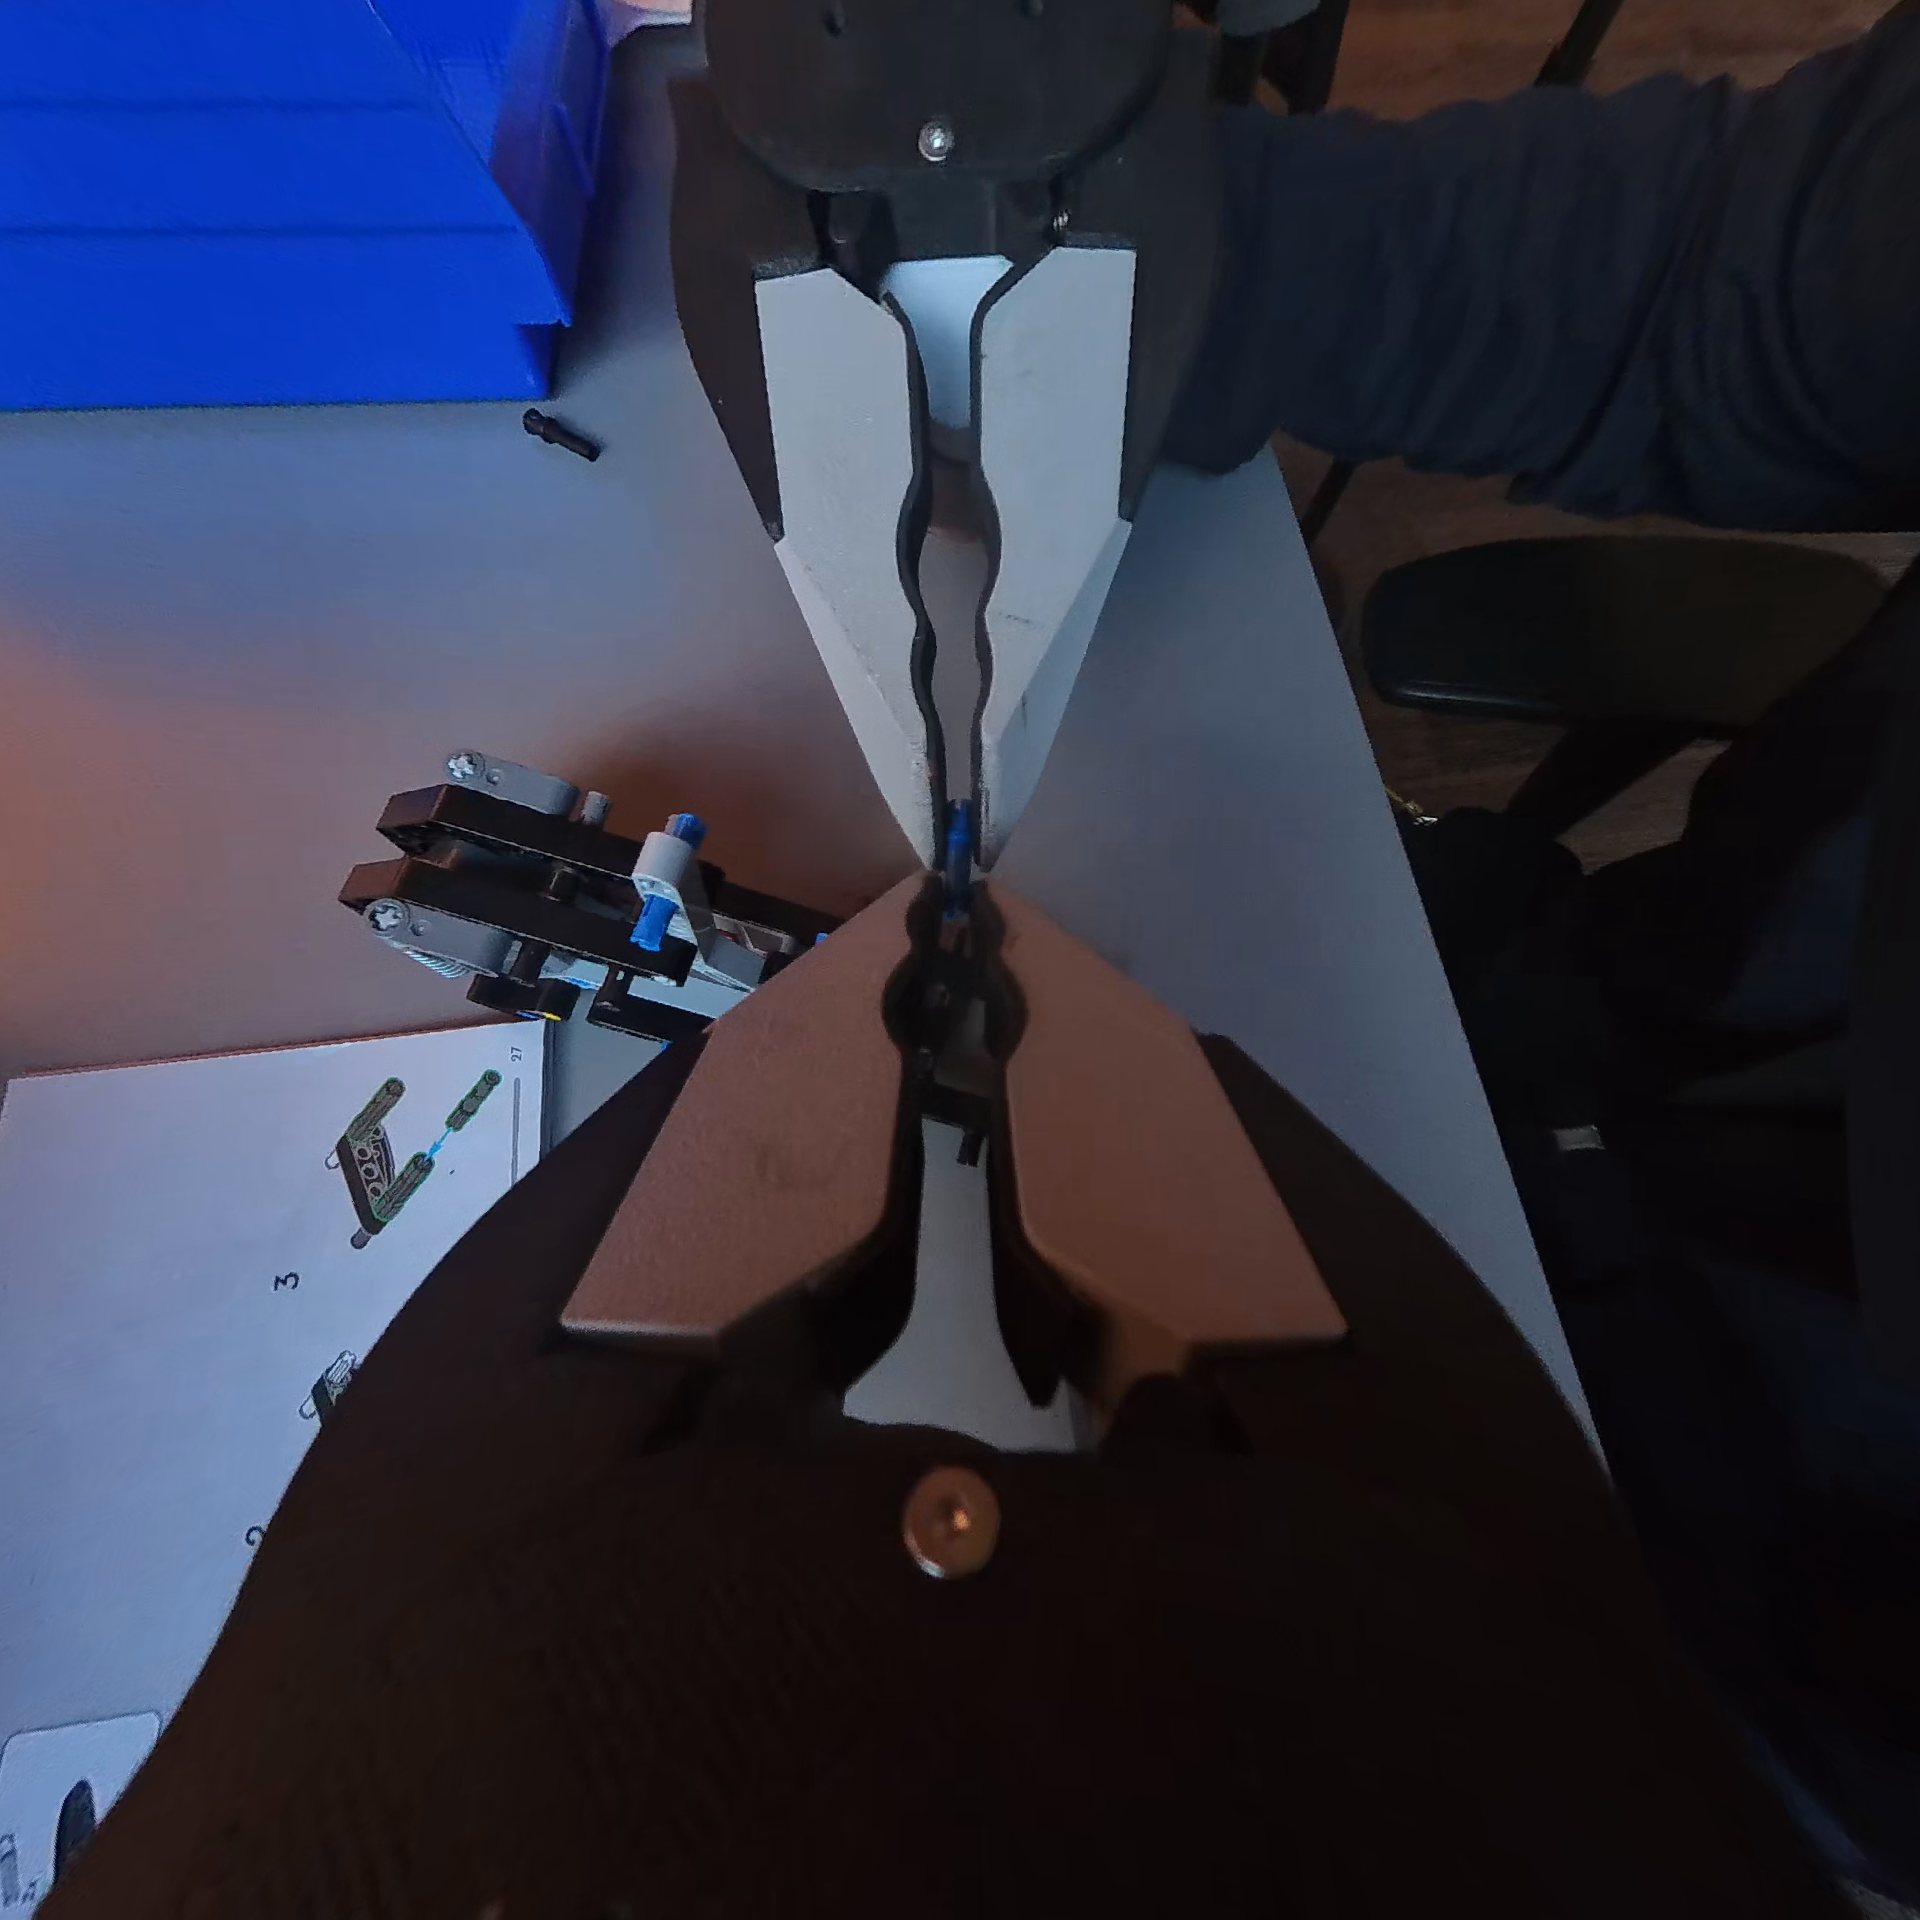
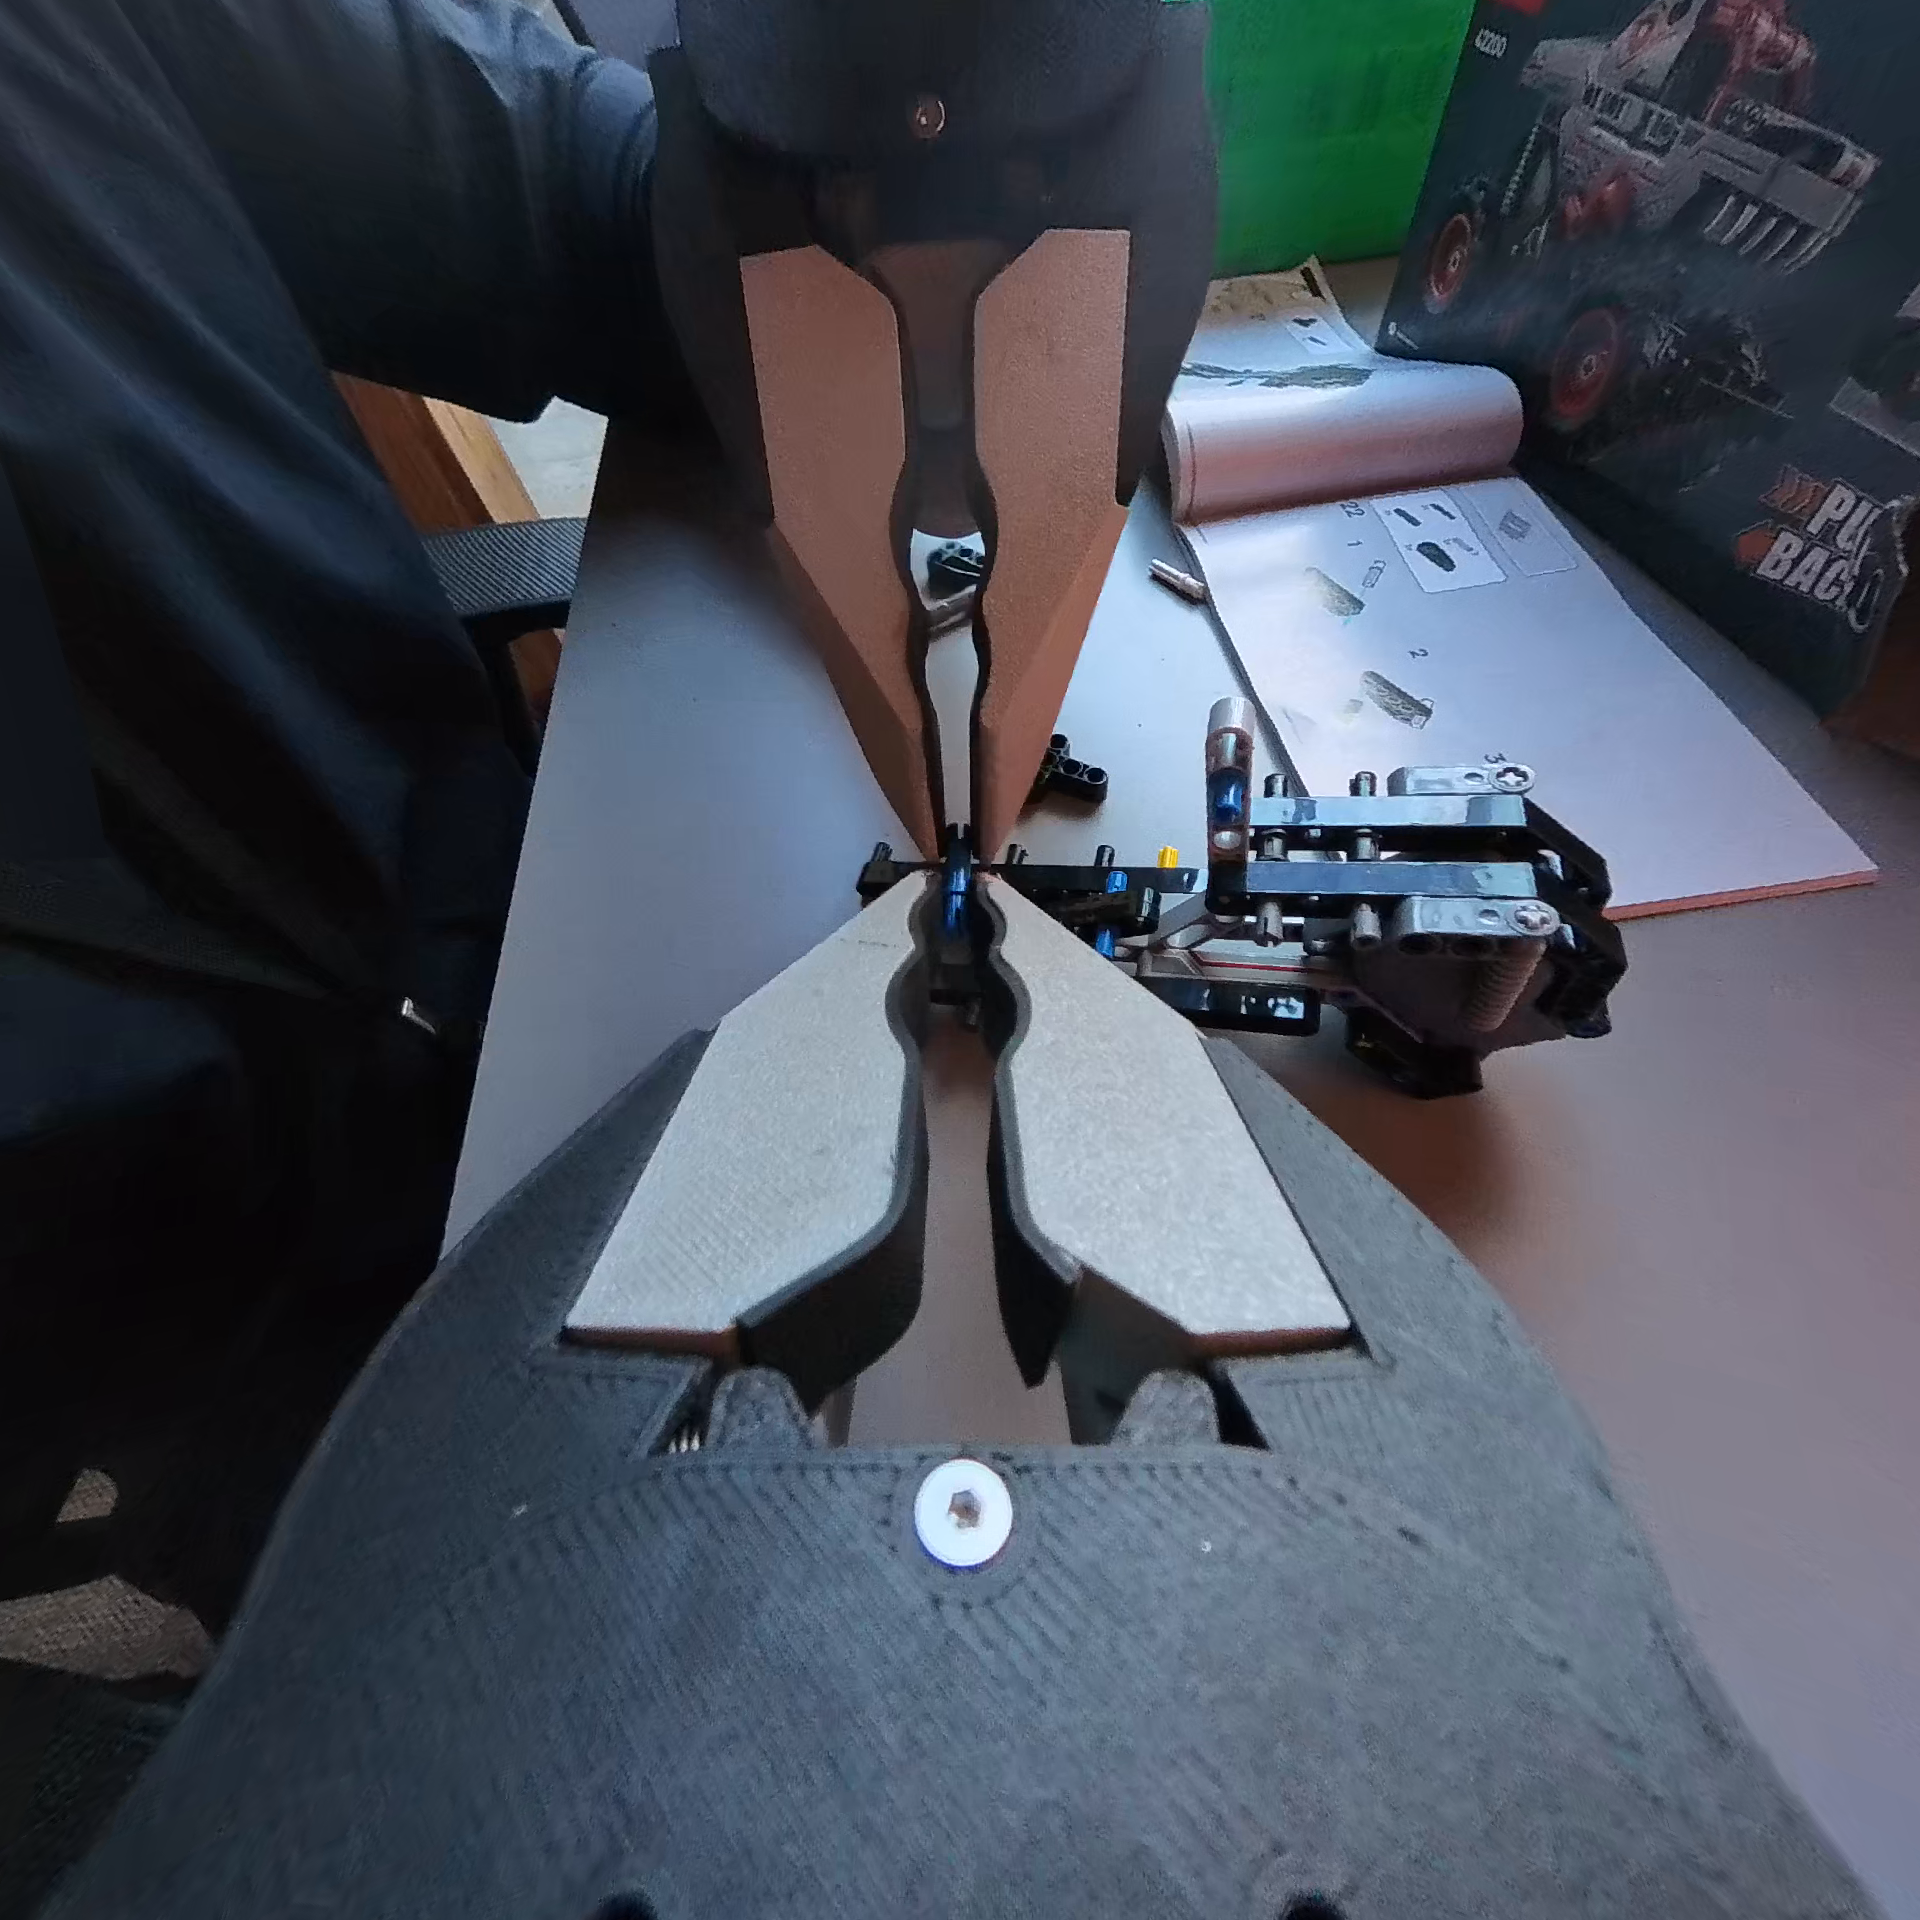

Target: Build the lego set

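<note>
Grey desk (image 1: 1195,727) under you, your left gripper (image 1: 951,914) clamped on a small black piece meets your right gripper (image 2: 956,894) clamped on a blue pin (image 1: 958,831), chassis (image 2: 1403,904) at three o'clock; next, likely push them squarely together.

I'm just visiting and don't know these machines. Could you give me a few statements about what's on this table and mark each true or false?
1. The two claws meet tip to tip around a small blue pin. True.
2. The left claw is wide open and empty. False: it is shut on a dark piece.
3. The half-built model rests on the table. True.
4. The instruction booklet is closed. False: it lies open.
5. A loose black pin lies near the blue box. True.
</note>
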A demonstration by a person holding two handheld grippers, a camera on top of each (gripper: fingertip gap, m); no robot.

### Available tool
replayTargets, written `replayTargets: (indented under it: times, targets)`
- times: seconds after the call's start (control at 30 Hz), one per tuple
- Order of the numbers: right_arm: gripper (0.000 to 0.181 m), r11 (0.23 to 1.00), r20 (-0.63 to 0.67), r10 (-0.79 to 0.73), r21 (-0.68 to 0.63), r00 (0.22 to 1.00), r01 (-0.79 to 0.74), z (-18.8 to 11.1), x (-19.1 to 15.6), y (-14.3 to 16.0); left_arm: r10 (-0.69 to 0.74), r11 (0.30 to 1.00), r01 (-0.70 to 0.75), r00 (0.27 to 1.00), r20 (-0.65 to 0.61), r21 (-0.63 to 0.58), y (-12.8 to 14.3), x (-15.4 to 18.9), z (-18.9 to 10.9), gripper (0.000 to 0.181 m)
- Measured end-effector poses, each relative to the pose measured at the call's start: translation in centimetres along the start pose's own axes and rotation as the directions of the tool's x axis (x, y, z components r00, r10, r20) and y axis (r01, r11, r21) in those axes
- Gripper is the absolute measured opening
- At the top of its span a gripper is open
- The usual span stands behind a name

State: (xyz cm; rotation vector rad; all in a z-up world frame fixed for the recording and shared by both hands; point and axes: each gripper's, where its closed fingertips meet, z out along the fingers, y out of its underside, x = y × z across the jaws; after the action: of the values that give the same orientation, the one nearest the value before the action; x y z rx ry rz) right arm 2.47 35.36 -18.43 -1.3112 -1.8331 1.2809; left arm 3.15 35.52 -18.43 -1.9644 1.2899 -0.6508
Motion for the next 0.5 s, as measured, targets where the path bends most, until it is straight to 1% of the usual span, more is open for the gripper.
replayTargets:
  times: [0.1, 0.23, 0.43, 0.5]
  targets:
    - [0.002, 1.000, 0.012, 0.010, 0.025, 1.000, -0.010, -0.21, -0.11, -0.40, 0.030, 1.000, -0.030, 1.000, 0.005, 0.000, 0.01, 0.07, 0.02, 0.002]
    - [0.002, 1.000, 0.000, 0.001, 0.021, 1.000, -0.001, -0.15, 0.01, -0.29, 0.046, 0.999, -0.046, 0.999, 0.019, -0.014, 0.10, -0.03, 0.06, 0.001]
    - [0.002, 1.000, -0.014, 0.009, 0.015, 1.000, -0.009, -0.14, 0.32, -0.11, 0.044, 0.999, -0.044, 0.999, 0.028, -0.013, 0.27, -0.35, 0.24, 0.001]
    - [0.002, 1.000, -0.030, 0.006, -0.004, 1.000, -0.006, -0.05, 0.57, 0.14, 0.024, 0.999, -0.023, 0.999, 0.041, -0.028, 0.47, -0.58, 0.40, 0.001]
